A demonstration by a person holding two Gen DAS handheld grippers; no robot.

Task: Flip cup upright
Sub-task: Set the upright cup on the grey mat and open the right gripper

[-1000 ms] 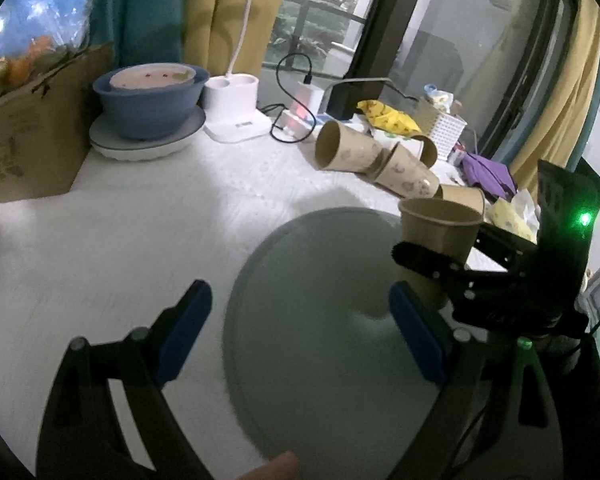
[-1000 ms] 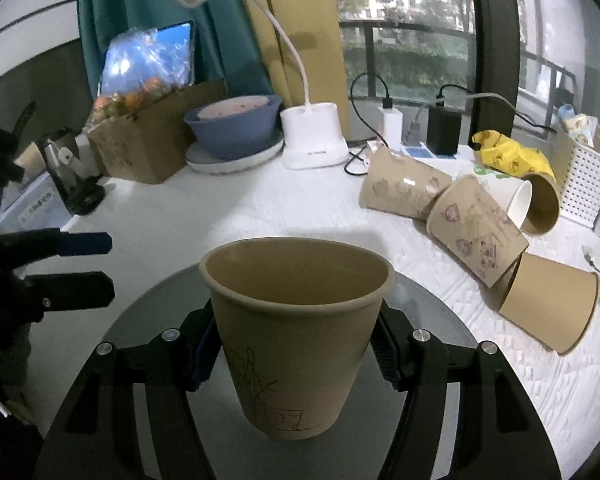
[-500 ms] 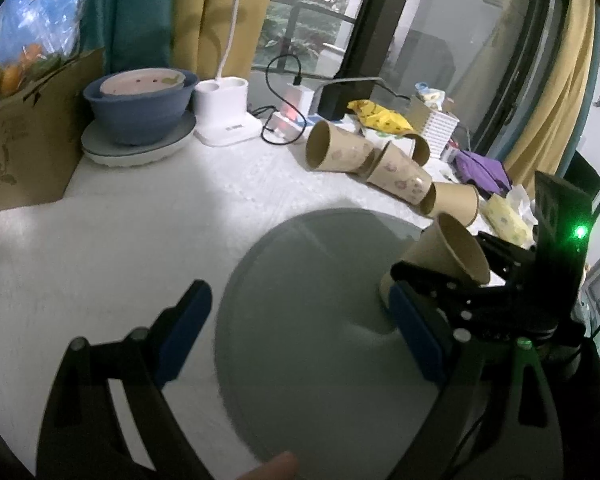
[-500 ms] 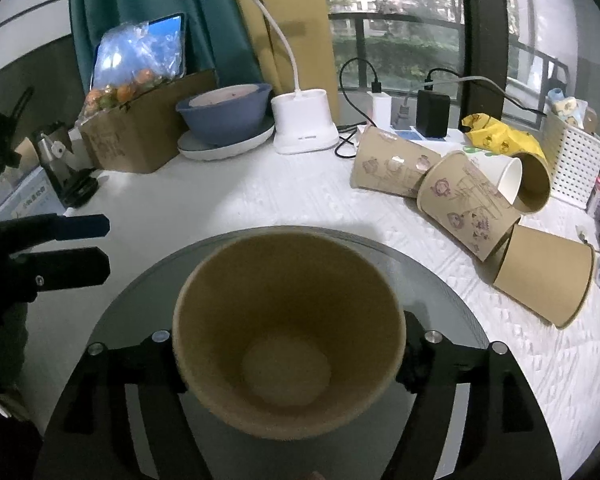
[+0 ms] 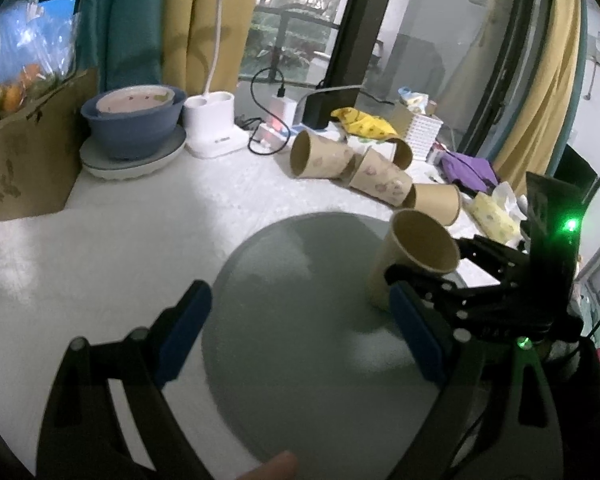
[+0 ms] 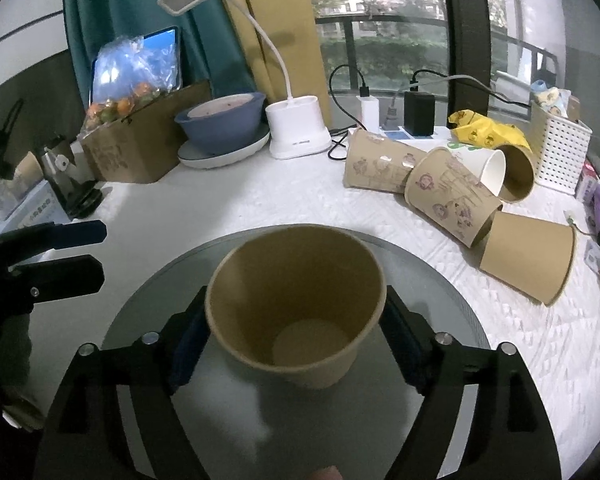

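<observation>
Right wrist view: my right claw (image 6: 294,340) pinched the plain brown cup (image 6: 296,304) at centre frame, blue pads pressed against both its sides. Mouth faced up toward the lens; inner bottom was visible. The cup leaned (not fully upright), base low over the grey round mat (image 6: 440,280).

Left wrist view: same cup (image 5: 414,258) sat at right of centre, tilted, mouth toward the upper right, its lower edge at or just above the mat (image 5: 300,300); I could not tell whether it touched. The right claw (image 5: 436,280) reached in from the right edge, green light lit on its body.

My left claw (image 5: 296,332) was spread wide at lower frame, nothing between its fingers, hovering over the mat's near half.

Other cups (image 6: 452,196) lay on their sides in a cluster at upper right of the right wrist view, on the white worktop (image 6: 220,208). A blue bowl (image 6: 220,120) on a plate and a white lamp base (image 6: 298,132) stood at upper centre, well apart from the mat.
</observation>
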